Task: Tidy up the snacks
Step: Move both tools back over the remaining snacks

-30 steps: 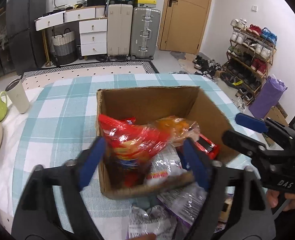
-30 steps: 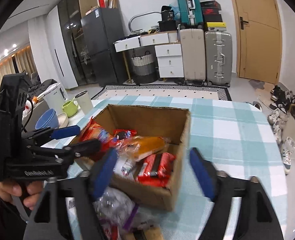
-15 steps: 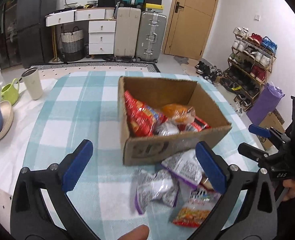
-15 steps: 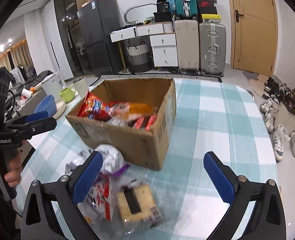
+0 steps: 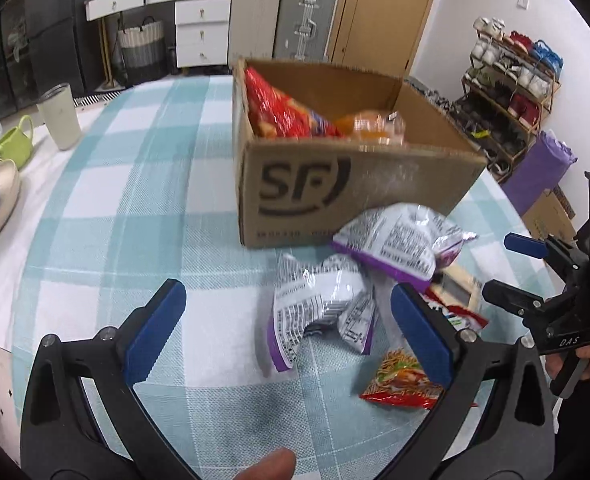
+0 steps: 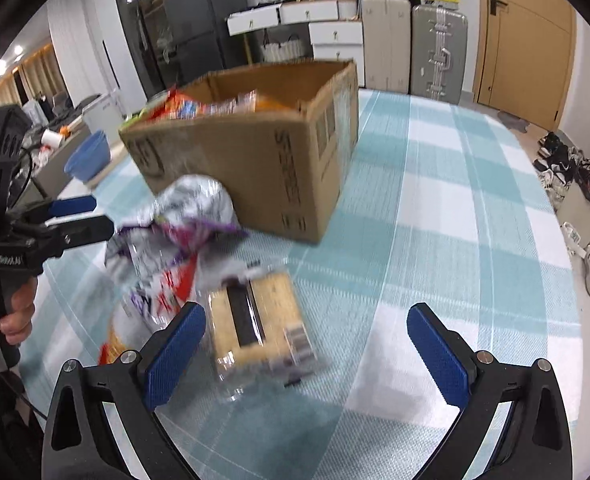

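Both wide open, holding nothing: left gripper (image 5: 287,330) over purple-white packets (image 5: 323,308), right gripper (image 6: 305,354) over cracker pack (image 6: 255,316). Box logo (image 5: 295,188) only in left view.

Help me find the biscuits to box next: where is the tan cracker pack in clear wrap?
In the right wrist view the tan cracker pack lies on the checked tablecloth, in front of the cardboard box, right of the crumpled purple-and-white bags.

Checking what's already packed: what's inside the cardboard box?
Inside the cardboard box, a red snack bag and an orange clear-wrapped pack show above the rim. Anything beneath them is hidden by the front wall.
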Action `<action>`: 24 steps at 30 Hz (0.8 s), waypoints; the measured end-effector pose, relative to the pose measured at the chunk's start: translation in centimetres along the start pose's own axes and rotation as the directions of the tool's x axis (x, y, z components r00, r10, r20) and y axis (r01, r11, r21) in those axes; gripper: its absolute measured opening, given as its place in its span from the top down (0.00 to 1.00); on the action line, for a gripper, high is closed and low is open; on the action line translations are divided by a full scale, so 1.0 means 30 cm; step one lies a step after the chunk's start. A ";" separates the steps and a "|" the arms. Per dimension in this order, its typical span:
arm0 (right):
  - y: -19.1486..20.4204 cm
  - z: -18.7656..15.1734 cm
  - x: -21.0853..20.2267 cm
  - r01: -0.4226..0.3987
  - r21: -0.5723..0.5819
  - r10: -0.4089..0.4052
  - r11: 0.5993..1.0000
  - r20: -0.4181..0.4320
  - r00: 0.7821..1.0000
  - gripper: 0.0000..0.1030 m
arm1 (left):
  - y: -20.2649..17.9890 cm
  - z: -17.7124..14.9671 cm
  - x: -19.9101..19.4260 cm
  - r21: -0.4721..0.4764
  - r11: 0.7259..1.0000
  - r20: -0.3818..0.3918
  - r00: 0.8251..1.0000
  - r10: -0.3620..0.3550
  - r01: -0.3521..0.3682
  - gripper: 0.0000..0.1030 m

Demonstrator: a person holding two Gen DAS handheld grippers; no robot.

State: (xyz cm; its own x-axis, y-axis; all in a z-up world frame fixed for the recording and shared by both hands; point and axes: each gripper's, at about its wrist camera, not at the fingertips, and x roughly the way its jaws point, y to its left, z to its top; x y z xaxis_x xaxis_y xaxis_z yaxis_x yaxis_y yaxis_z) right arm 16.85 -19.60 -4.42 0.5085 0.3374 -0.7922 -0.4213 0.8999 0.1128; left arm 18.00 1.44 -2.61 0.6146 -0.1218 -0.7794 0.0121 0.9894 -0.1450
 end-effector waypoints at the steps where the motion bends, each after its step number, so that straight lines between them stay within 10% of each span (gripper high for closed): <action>1: 0.001 -0.005 0.006 -0.003 -0.005 0.003 1.000 -0.007 1.000 0.01 | -0.002 -0.003 0.016 0.000 1.000 -0.013 1.000 -0.002 0.002 0.01; 24: 0.067 0.004 0.120 0.036 -0.133 -0.046 0.990 -0.068 0.997 0.01 | -0.026 0.008 0.267 0.011 0.999 -0.125 0.992 -0.029 0.031 0.01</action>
State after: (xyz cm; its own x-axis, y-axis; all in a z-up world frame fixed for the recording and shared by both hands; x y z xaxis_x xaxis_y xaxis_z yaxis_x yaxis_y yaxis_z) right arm 17.92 -16.54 -6.99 0.4752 0.2765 -0.8353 -0.4986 0.8668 0.0033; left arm 23.10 -0.28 -8.58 0.5109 -0.1593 -0.8447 0.0398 0.9860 -0.1619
